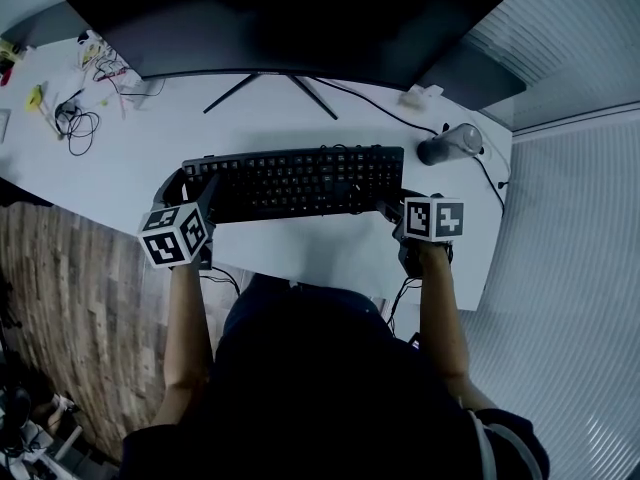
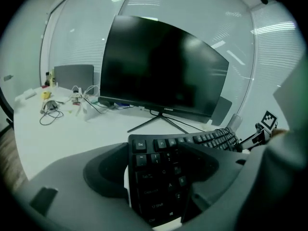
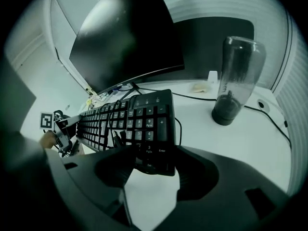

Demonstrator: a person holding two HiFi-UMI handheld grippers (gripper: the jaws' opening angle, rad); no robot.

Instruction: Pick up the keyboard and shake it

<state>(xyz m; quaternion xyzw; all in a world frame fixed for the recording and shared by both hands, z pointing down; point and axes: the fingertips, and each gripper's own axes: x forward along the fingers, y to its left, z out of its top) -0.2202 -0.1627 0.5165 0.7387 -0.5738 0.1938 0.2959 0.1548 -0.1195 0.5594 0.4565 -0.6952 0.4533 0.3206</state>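
Keyboard (image 1: pixel 300 180) ends sit inside both of your grippers, and it lies across the white desk (image 1: pixel 300 253) in front of you, just before the monitor stand. Your left gripper (image 2: pixel 156 170) is spread wide and pinches the Esc end: one jaw sits against the outer left edge and the other reaches in over the letter keys. Your right gripper (image 3: pixel 149 165) is also wide and clamps the number-pad corner, with one jaw over the front edge and the other against the right side. You can see bare desk in the gap below that corner, but you cannot tell whether the board has left the surface. Past your left gripper the dark monitor (image 1: pixel 290 13) stands on its thin legs, and loose cables (image 1: pixel 75 123) lie at the far left of the desk. Past your right gripper a dark tumbler (image 1: pixel 450 145) stands near the keyboard's right end, apart from it.
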